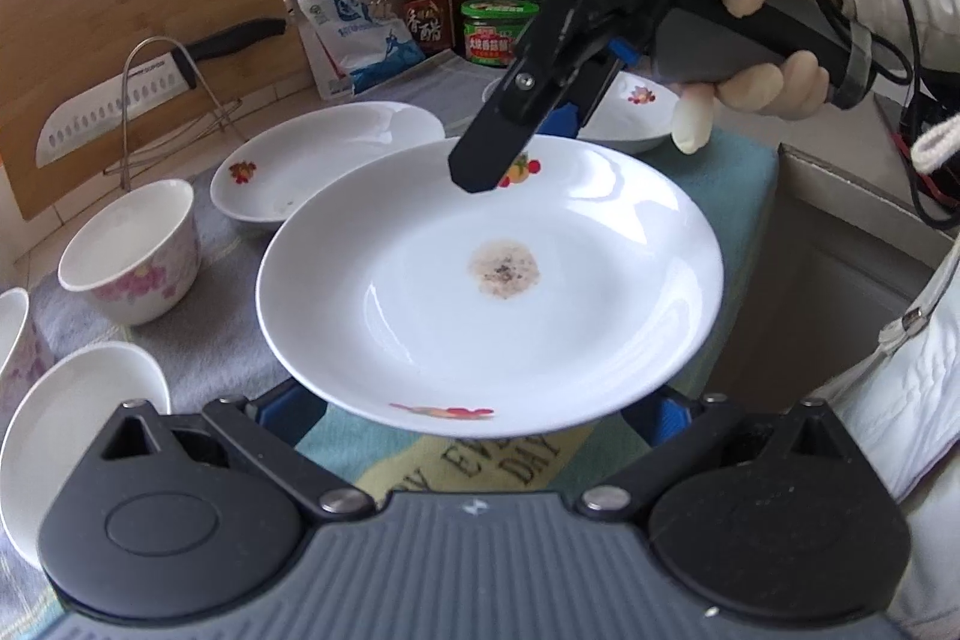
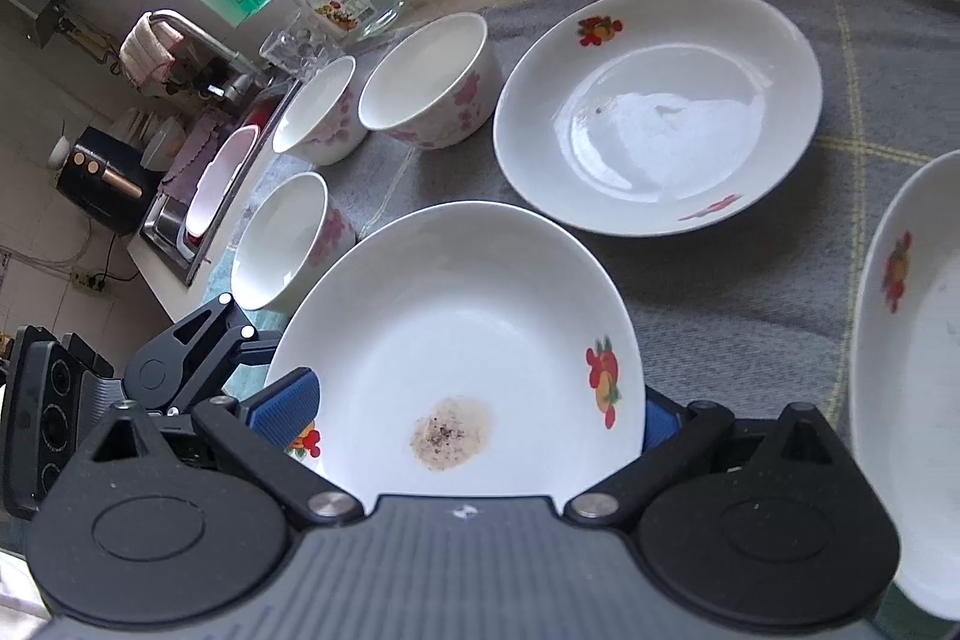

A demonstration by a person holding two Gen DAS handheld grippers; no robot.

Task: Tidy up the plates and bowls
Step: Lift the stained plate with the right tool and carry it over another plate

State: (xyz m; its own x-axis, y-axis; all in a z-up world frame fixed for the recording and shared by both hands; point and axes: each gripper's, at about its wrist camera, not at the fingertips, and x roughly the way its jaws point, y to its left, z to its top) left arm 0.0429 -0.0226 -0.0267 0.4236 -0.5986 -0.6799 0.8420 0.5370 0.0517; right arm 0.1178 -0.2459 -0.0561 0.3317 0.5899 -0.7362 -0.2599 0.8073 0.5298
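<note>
White china lies unsorted on the cloth-covered surface (image 2: pixel 750 292): no stacks yet. A soiled plate (image 1: pixel 489 292) hangs above it. A second plate (image 2: pixel 657 106) sits at two o'clock and three bowls (image 2: pixel 429 79) around eleven. The left gripper (image 1: pixel 480 415) has its jaws apart, the near rim between them. The right gripper (image 2: pixel 480 400) likewise straddles the far rim; whether either pinches, I cannot tell.

Left wrist: close, facing the back wall over the stained plate (image 1: pixel 489 286).
Right wrist: close, facing the sink (image 2: pixel 180 232).
Shared: stained plate (image 2: pixel 462 352).
</note>
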